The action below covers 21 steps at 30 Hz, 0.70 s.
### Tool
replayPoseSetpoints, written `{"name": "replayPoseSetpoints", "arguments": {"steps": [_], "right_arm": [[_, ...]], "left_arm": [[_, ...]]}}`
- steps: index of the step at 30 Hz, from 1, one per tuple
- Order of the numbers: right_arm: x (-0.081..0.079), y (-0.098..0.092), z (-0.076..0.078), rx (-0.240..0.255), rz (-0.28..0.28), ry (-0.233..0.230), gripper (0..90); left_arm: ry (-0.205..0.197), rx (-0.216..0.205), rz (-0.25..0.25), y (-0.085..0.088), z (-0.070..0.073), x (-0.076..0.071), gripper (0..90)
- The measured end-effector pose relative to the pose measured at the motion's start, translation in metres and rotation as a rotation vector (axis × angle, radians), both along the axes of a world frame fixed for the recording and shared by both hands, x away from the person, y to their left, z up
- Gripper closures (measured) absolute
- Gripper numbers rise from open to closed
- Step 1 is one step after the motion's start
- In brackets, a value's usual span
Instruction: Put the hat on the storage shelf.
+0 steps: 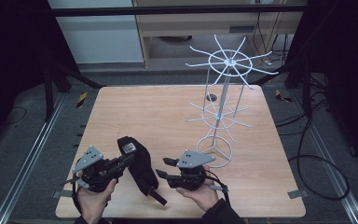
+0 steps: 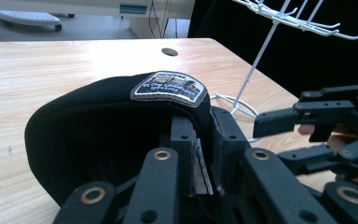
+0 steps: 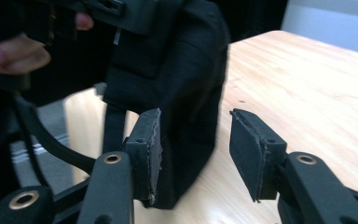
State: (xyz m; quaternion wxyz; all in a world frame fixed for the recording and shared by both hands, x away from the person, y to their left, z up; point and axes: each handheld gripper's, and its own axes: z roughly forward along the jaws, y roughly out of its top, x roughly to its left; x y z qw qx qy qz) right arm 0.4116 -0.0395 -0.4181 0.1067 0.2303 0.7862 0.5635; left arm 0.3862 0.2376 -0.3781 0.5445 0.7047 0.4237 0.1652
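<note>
From above, the black cap [image 1: 137,163] stands on edge at the table's [image 1: 168,121] near side, pinched by the left gripper [image 1: 127,160]; the right gripper [image 1: 164,168] stands spread beside it. Along the left gripper's jaws, they clamp only the cap's thin front edge, so it could slip free. Along the right gripper's jaws, they gape, gripping nothing, with the cap's fabric just beyond; closing carelessly might catch a mere fold.

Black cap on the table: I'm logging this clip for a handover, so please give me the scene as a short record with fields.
item: black cap with a sewn patch
held by: left gripper, jaws shut on the cap's edge
other gripper: right gripper, jaws apart, not pressing the cap
cap position: upright on its edge over the wooden table
nearby: white wire rack, standing on the table's right side, nothing hanging on it
</note>
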Motion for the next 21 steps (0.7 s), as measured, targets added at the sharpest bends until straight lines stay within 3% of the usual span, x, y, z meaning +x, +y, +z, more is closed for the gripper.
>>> {"name": "replayPoseSetpoints", "arguments": {"steps": [5,8,10,12,15,18,21], "right_arm": [[0.001,0.019,-0.005,0.001,0.031,0.017,55.9],[0.005,0.026,-0.009,-0.009,0.029,0.042,67.9],[0.009,0.027,-0.010,-0.004,0.042,0.073,80.7],[0.010,0.027,-0.010,-0.010,0.039,0.067,87.6],[0.010,0.024,-0.006,-0.023,0.005,0.020,89.2],[0.008,0.018,0.004,-0.037,-0.043,-0.081,89.3],[0.008,0.014,0.012,-0.079,-0.067,-0.158,89.2]], "left_arm": [[-0.002,-0.005,-0.003,-0.001,0.001,0.000,80.5],[-0.004,-0.005,-0.014,-0.003,0.002,0.002,80.5],[-0.007,-0.004,-0.022,-0.005,0.002,0.003,80.6],[-0.013,-0.006,-0.028,-0.007,0.003,0.004,80.6],[-0.039,-0.020,-0.043,-0.009,0.006,0.005,80.7],[-0.069,-0.037,-0.056,-0.009,0.007,0.004,80.5],[-0.063,-0.046,-0.070,-0.008,0.001,0.004,80.1]]}}
